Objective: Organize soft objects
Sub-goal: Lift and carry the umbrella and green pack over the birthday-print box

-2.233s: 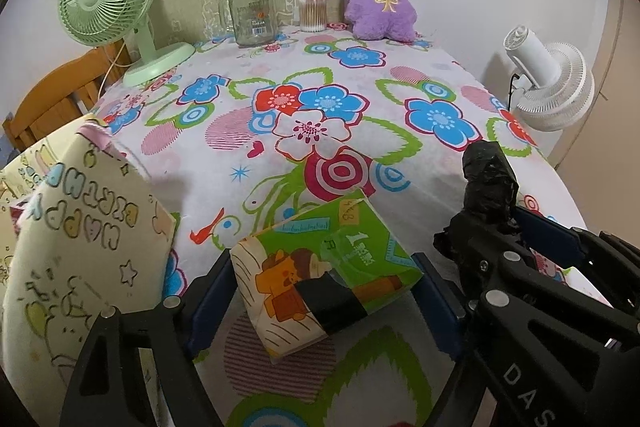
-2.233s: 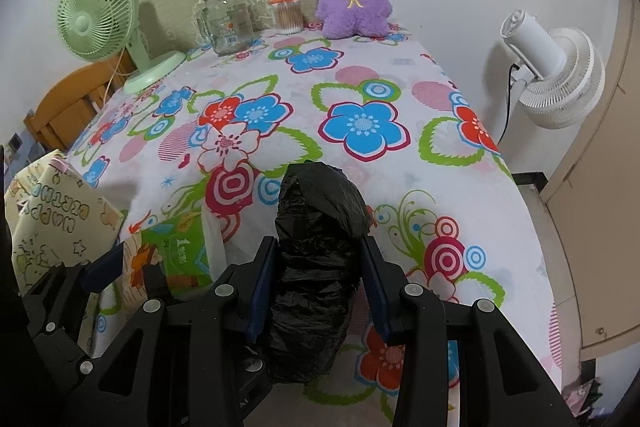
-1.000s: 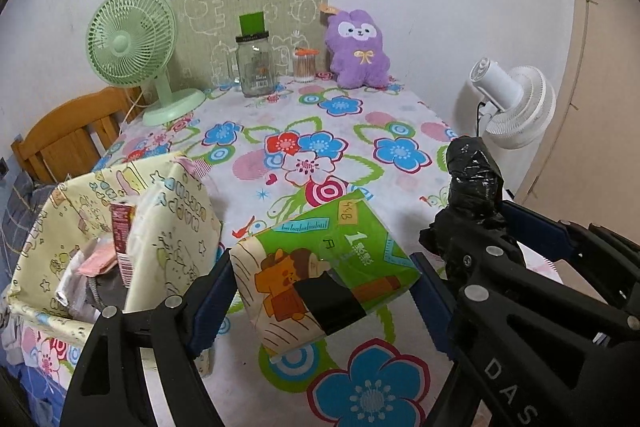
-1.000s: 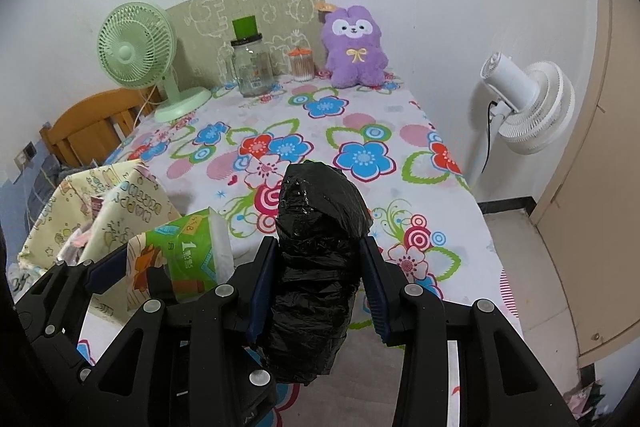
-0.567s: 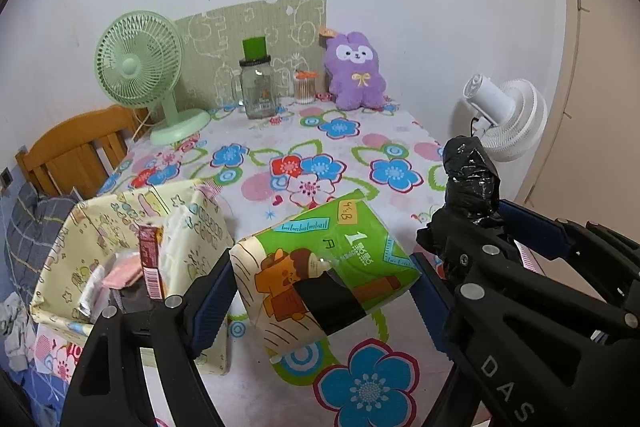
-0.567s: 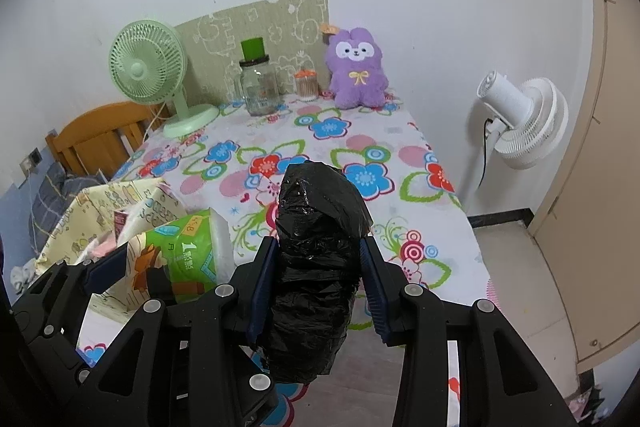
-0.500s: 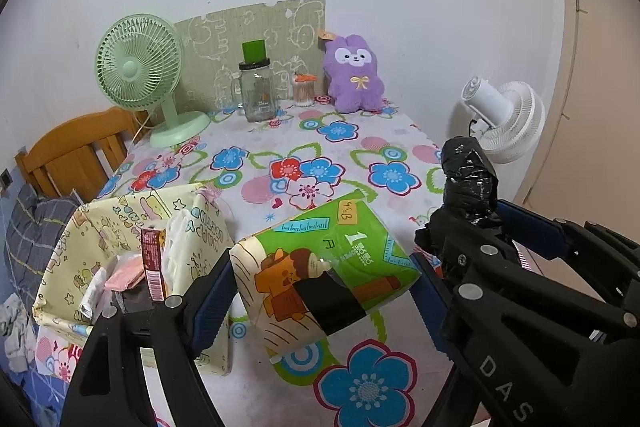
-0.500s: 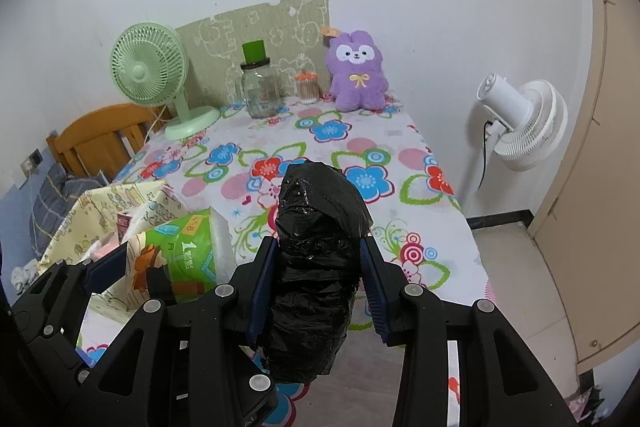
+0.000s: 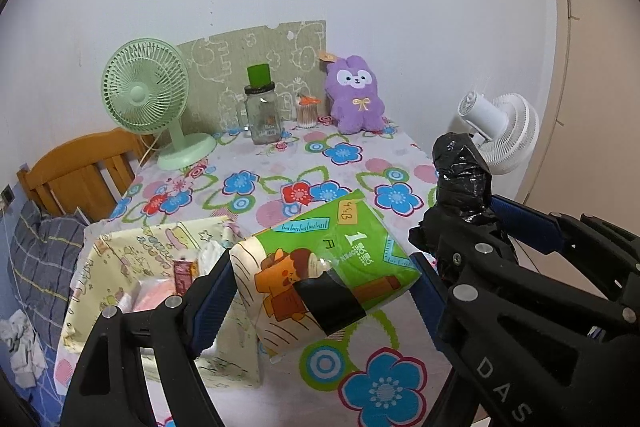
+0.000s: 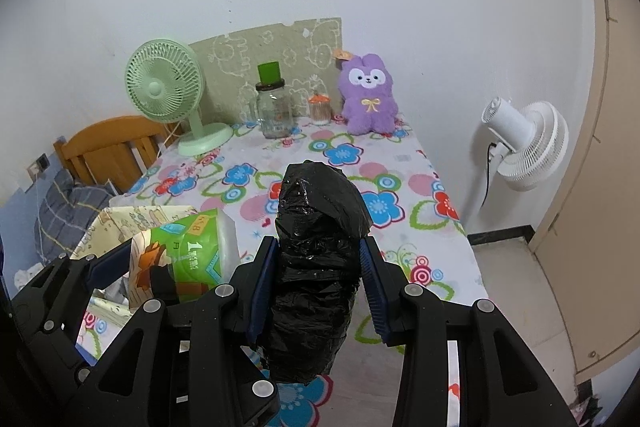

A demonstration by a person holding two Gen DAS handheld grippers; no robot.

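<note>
1. White walls close off the room behind a table (image 9: 256, 203) spread with a smooth cloth printed in blue, red and pink flowers; it lies below and ahead of both pairs of tongs.
2. Readable writing: the green tissue pack (image 9: 324, 267) shows a large "1", a printed ruler, a cartoon bear and a small yellow sticker with handwriting that looks like "44.B"; the right tongs' black frame bears the letters "DAS" in the left wrist view.
3. Left of the left tongs sits a pale yellow fabric bag (image 9: 120, 267), soft and open-topped, printed with cartoon doodles, with small packets inside.
4. Far ahead of the tongs, against the wall, stand a mint-green plastic desk fan (image 9: 146, 95), a clear glass jar (image 9: 262, 119) with a green lid, and a fluffy purple plush rabbit (image 9: 354, 97) with a yellow bow.
5. Beyond the right tongs, off the table, a white floor fan (image 10: 528, 143) stands.
6. Left gripper (image 9: 320, 291): jaws spread wide, their blue pads pressing both sides of the plump, glossy tissue pack, held tilted above the table's near edge.
7. Right gripper (image 10: 318, 283): jaws about half apart, pinching a crinkled black plastic bundle (image 10: 316, 251), a lumpy upright roll that pokes out past the fingertips.
</note>
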